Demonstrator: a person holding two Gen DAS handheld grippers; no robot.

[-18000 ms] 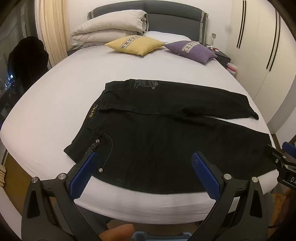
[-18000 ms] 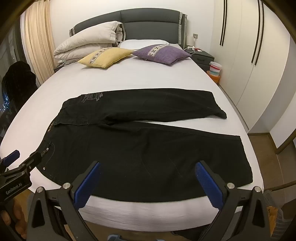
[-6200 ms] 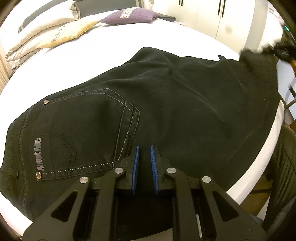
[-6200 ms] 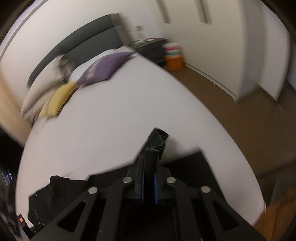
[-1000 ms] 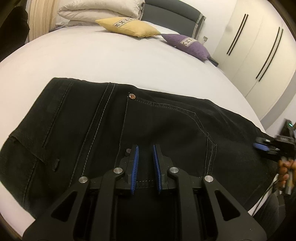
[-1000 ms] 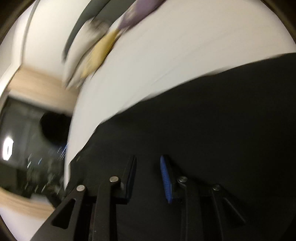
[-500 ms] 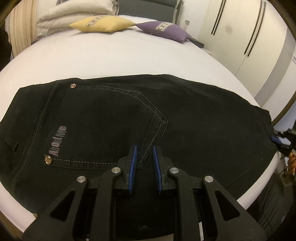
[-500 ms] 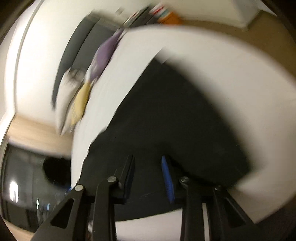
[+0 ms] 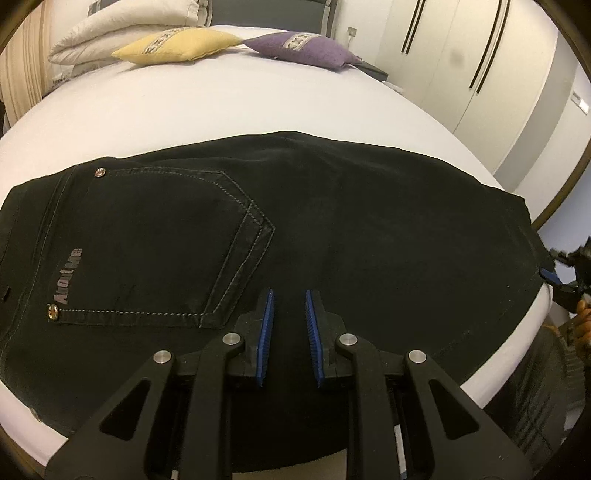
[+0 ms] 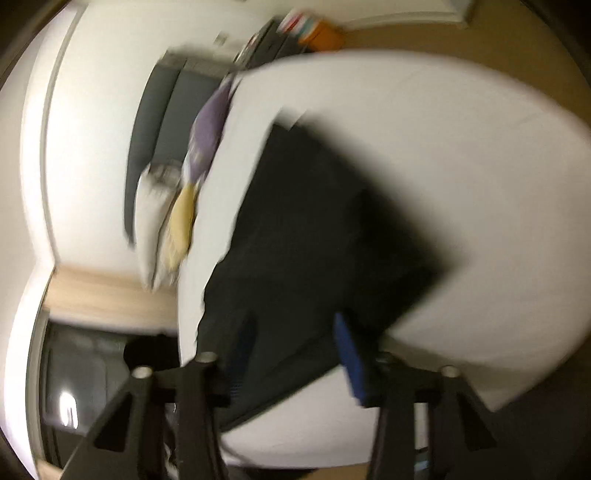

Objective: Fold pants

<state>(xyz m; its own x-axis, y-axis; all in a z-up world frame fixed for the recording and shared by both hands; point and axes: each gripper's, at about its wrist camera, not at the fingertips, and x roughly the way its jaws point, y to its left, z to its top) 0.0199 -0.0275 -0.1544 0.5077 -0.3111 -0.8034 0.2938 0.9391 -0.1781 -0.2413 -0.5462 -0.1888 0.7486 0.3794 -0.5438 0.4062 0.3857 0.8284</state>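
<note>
The black pants (image 9: 332, 221) lie folded flat on the white bed (image 9: 221, 110), back pocket and waistband at the left. My left gripper (image 9: 289, 314) is open with a small gap, empty, just above the pants near the front edge. My right gripper (image 10: 295, 339) is open and empty, over the edge of the pants (image 10: 314, 229); its view is tilted and blurred. The right gripper also shows in the left wrist view (image 9: 565, 273) at the far right, beside the bed.
A yellow pillow (image 9: 177, 44), a purple pillow (image 9: 299, 46) and white pillows (image 9: 122, 29) lie at the head of the bed. Wardrobe doors (image 9: 461, 55) stand at the right. The floor lies beyond the bed's right edge.
Both grippers have opened and let go of the pants. The right gripper has pulled back towards the bed's right edge and turned; its jaws are wider apart.
</note>
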